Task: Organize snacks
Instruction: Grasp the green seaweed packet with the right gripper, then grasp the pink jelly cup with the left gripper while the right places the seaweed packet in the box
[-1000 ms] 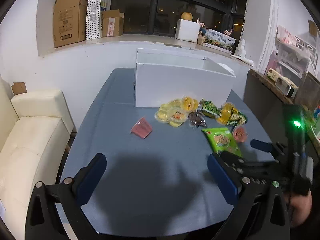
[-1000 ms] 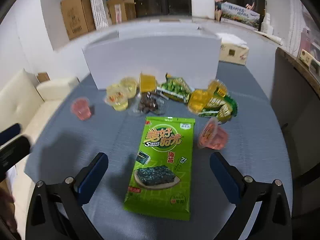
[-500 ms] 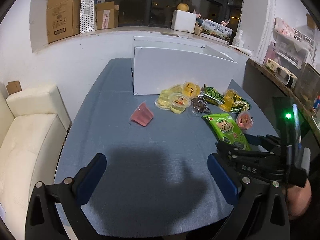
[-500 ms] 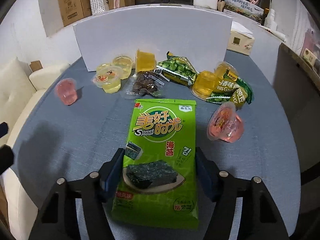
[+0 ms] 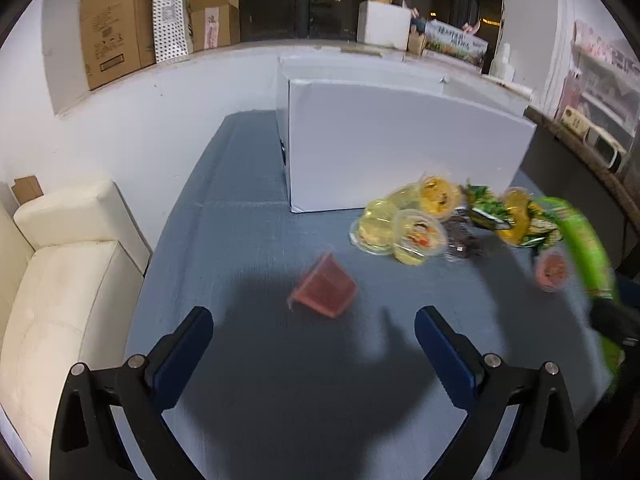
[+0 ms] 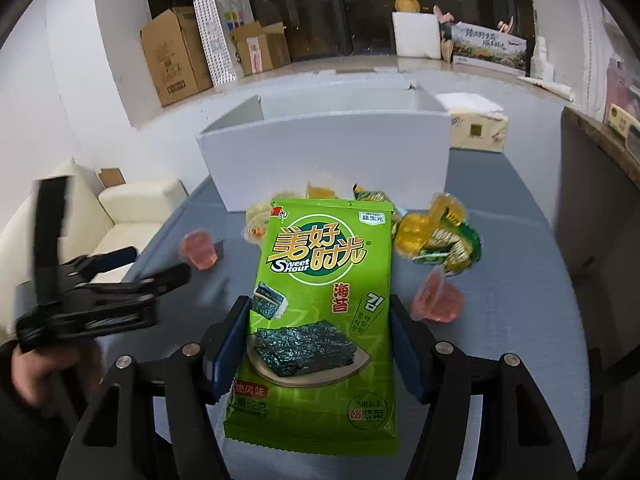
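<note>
Seaweed packet, bright green, flat, clamped upright in right gripper.

My right tongs pinch a glossy plastic seaweed packet; their pads look matt. The counter wears matt woven cloth; the white box is smooth card.

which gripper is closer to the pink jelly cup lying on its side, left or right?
Left. The left gripper hovers open just short of the tipped pink jelly cup; the right gripper is off to its right, shut on the seaweed snack packet.
</note>
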Demonstrator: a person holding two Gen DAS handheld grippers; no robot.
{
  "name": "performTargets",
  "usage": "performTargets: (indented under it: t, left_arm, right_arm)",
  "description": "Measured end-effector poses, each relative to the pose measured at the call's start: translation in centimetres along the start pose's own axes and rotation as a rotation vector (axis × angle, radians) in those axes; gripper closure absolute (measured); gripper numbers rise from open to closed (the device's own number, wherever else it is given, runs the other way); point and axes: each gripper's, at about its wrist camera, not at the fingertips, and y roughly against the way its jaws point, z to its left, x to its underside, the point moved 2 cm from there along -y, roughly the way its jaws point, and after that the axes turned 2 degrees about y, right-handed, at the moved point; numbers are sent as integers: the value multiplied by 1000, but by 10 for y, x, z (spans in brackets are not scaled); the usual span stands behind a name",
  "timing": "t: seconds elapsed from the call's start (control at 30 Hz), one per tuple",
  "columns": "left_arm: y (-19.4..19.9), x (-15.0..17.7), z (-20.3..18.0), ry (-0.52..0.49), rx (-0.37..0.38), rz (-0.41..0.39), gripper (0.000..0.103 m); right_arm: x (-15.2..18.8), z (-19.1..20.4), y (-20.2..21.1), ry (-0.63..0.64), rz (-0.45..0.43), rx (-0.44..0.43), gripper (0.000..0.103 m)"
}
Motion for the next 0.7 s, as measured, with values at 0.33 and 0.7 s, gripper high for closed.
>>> performTargets:
  t: [0.33, 0.7]
  left_arm:
    - [-49, -5, 2, 24, -14, 78, 0]
    - [-38, -7, 1, 13, 23, 47, 59]
  right_arm:
    - [4, -15, 10, -40, -4, -5, 33]
    - [5, -13, 5, -44, 2, -11, 33]
